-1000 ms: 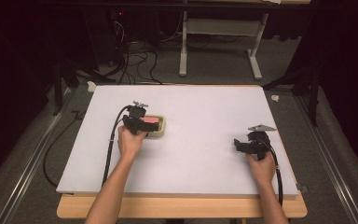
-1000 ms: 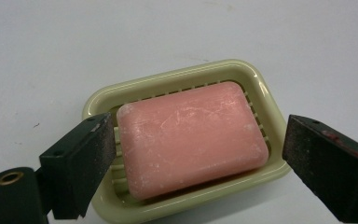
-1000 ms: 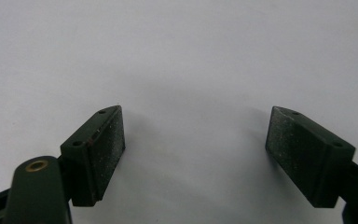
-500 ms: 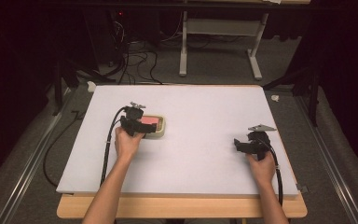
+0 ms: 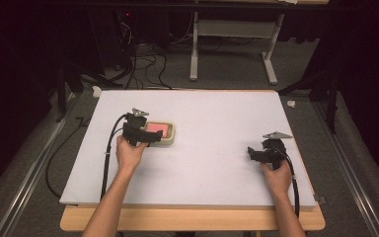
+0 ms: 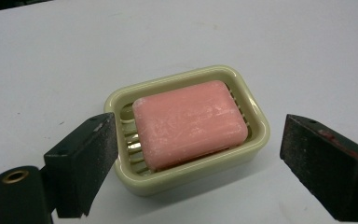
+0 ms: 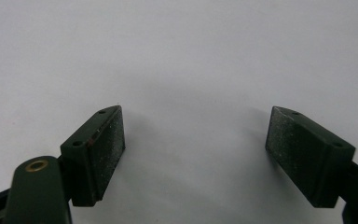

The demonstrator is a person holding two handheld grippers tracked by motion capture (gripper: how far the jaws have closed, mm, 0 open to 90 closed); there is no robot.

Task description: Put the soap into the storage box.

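High view: on the left of the white worktop [image 5: 212,123], the person's left hand [image 5: 128,154] holds the left tongs [image 5: 150,139] at the near-left edge of a cream soap dish [image 5: 169,138], which sits left of the worktop's middle. A pink bar of soap [image 5: 158,130] lies flat inside it. In the left gripper view the soap dish [image 6: 256,135] stands between and beyond the two black jaws; these have just been closing, yet they stand apart with a gap on each side, gripping nothing. The left jaw overlaps the dish's corner in that view; whether it touches I cannot tell. The soap [image 6: 190,122] rests on the dish's ribbed floor, clear of the walls. Well apart, on the right of the worktop, the right hand [image 5: 278,178] holds the right tongs [image 5: 252,152] over bare surface. In the right gripper view the right tongs [image 7: 193,140] gape wide and empty above the white worktop [image 7: 182,51].
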